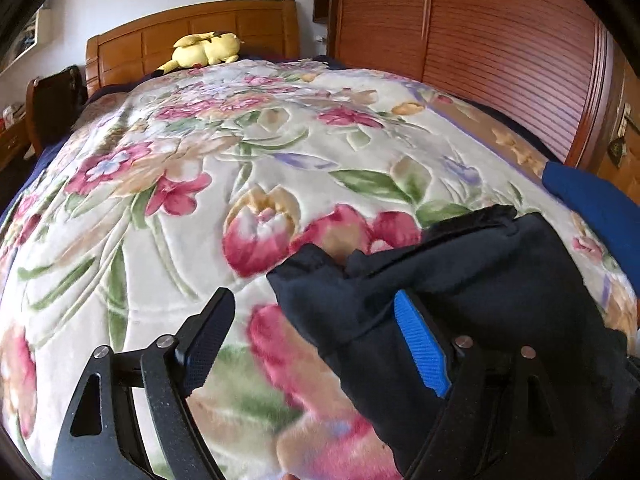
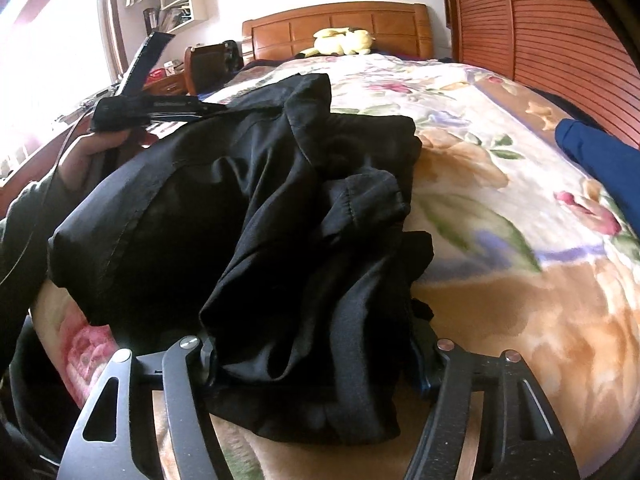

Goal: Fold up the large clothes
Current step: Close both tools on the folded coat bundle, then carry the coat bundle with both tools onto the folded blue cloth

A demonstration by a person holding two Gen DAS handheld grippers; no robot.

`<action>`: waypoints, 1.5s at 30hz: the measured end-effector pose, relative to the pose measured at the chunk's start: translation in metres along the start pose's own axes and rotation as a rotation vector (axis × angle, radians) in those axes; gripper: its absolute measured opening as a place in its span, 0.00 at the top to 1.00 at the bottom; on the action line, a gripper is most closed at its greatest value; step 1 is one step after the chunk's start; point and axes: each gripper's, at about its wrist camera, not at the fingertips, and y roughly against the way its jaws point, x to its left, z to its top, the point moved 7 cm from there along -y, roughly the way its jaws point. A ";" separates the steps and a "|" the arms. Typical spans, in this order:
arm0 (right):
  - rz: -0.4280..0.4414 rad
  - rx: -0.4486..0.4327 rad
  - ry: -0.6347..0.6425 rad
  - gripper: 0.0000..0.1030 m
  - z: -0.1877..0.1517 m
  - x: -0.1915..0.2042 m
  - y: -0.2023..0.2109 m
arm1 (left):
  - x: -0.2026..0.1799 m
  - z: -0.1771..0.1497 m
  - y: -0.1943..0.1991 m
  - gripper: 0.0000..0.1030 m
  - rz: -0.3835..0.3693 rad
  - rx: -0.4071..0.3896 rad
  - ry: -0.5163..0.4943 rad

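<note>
A black garment [image 2: 280,208] lies crumpled on the floral blanket [image 2: 500,208] near the bed's front. In the left wrist view it shows as a dark bundle [image 1: 460,272] at the lower right. My left gripper [image 1: 316,328] is open, its jaws wide; the cloth's edge drapes over the blue-padded right finger [image 1: 420,344]. The left finger [image 1: 208,332] is over bare blanket [image 1: 180,208]. My right gripper [image 2: 312,360] has cloth bunched between its jaws, which stand wide apart; whether it pinches the cloth is not clear. The left gripper also shows in the right wrist view [image 2: 152,108], held by a hand.
A blue garment [image 1: 592,196] lies at the bed's right edge, also in the right wrist view [image 2: 600,156]. A yellow plush toy [image 1: 208,52] sits by the wooden headboard [image 1: 192,28]. A slatted wardrobe [image 1: 500,48] stands on the right, a nightstand [image 2: 168,84] on the left.
</note>
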 end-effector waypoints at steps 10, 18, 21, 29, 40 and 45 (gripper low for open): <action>0.017 0.013 0.032 0.44 0.006 0.003 -0.008 | -0.002 -0.002 -0.020 0.18 0.006 0.009 -0.045; 0.004 0.013 0.060 0.46 0.008 0.006 -0.011 | 0.013 -0.017 -0.025 0.18 -0.025 0.112 0.006; 0.006 0.012 0.049 0.46 0.009 0.005 -0.012 | 0.015 -0.024 -0.032 0.18 -0.062 0.143 0.036; 0.016 0.005 0.073 0.62 0.012 0.008 -0.009 | 0.002 -0.024 -0.030 0.51 -0.198 0.147 0.067; 0.004 -0.115 0.098 0.76 0.029 0.004 0.023 | -0.011 0.008 0.034 0.86 -0.161 -0.053 0.062; -0.029 -0.167 0.119 0.79 0.044 -0.013 0.044 | -0.034 0.030 0.064 0.87 -0.114 -0.119 0.007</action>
